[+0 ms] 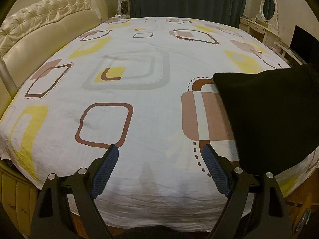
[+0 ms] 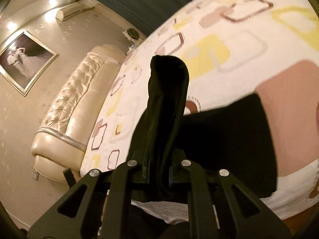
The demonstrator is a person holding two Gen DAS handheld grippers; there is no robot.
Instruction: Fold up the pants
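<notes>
A: In the left wrist view, what do you see?

B: The left gripper (image 1: 160,155) hangs over the near edge of the bed (image 1: 139,91). Its jaws stand wide and nothing is between them. The pants (image 1: 267,115) are a dark mass at the right side of the bed, well apart from this gripper. Their near part hangs over the edge of the bed.

A: Which way do they point there?

B: I can only see one flat dark panel with a corner toward the middle of the bed. Where the waist is and where the hems are, I cannot tell.

A: And the right wrist view?

B: The right gripper (image 2: 159,155) has its jaws narrow and pinched on a fold of the pants (image 2: 229,139). This fold stands up between the jaws like a tall strip and goes away from the camera. The rest spreads to the right on the bed (image 2: 229,45), low and wide.

A: How to do this step well, in your opinion?

B: I think the grip must stay firm, and the lift must be slow, so the cloth does not slip out. The left gripper is free, so it can take a second corner. Then the long axis becomes straight before the fold.
</notes>
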